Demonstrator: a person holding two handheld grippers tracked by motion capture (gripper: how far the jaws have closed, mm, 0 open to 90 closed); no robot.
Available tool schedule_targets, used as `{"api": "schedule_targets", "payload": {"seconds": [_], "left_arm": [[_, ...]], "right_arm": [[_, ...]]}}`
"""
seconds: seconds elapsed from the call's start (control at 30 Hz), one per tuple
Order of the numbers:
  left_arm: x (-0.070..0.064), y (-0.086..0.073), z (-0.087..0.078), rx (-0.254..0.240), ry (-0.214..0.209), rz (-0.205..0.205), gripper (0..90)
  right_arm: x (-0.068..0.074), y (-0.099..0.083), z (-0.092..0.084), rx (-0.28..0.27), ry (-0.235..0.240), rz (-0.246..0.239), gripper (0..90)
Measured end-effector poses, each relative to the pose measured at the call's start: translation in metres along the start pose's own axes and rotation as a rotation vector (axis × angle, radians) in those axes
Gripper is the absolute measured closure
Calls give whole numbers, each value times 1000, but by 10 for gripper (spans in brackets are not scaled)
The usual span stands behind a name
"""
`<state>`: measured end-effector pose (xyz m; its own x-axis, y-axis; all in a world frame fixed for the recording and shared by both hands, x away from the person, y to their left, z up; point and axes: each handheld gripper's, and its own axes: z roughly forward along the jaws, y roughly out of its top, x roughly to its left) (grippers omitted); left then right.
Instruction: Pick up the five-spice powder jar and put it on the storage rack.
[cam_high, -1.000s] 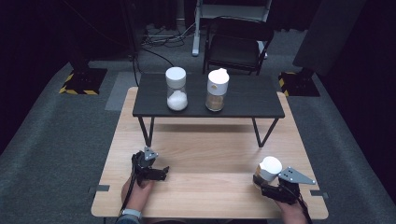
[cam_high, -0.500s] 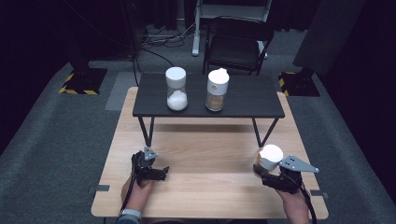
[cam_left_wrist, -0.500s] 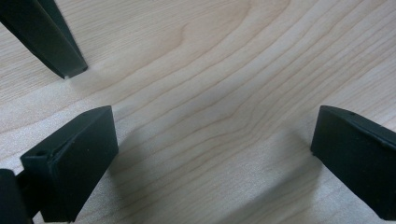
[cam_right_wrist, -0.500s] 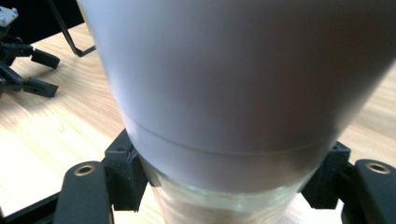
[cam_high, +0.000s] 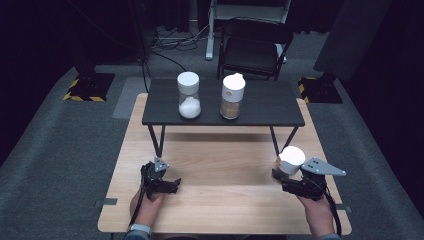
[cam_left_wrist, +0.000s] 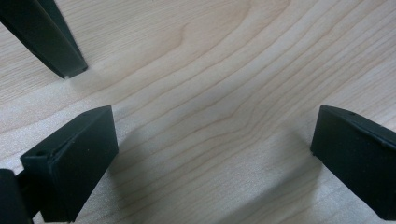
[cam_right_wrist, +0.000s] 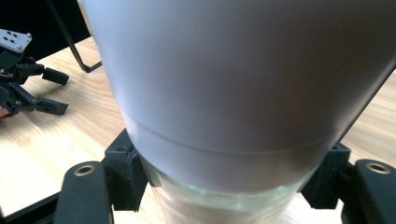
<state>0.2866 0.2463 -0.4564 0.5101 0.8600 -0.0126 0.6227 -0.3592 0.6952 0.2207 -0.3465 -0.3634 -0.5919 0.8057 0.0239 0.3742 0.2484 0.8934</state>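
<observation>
A white-lidded jar (cam_high: 290, 161) is gripped in the right tongs (cam_high: 283, 176), clear of the wooden desk (cam_high: 225, 165) at its right side; in the right gripper view the jaws are closed on the glass just below the lid. The jar's long axis is held roughly upright. The black shelf (cam_high: 260, 107) stands ahead and to the left, carrying a jar of white powder (cam_high: 188, 95) and a jar of brown powder (cam_high: 232, 96); free space is noted to the right of these. The left tongs (cam_high: 167, 184) are held open and empty, low over the desk, well apart from the jar.

Wooden table (cam_high: 225, 165): black shelf (cam_high: 260, 107) bearing two jars (cam_high: 189, 95).
</observation>
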Motion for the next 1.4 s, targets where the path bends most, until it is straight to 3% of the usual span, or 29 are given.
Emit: {"api": "schedule_targets", "payload": {"seconds": [1.4], "left_arm": [[-1, 0, 0, 0, 7, -8, 5]], "right_arm": [[-13, 72, -4, -40, 10, 5, 309]]}}
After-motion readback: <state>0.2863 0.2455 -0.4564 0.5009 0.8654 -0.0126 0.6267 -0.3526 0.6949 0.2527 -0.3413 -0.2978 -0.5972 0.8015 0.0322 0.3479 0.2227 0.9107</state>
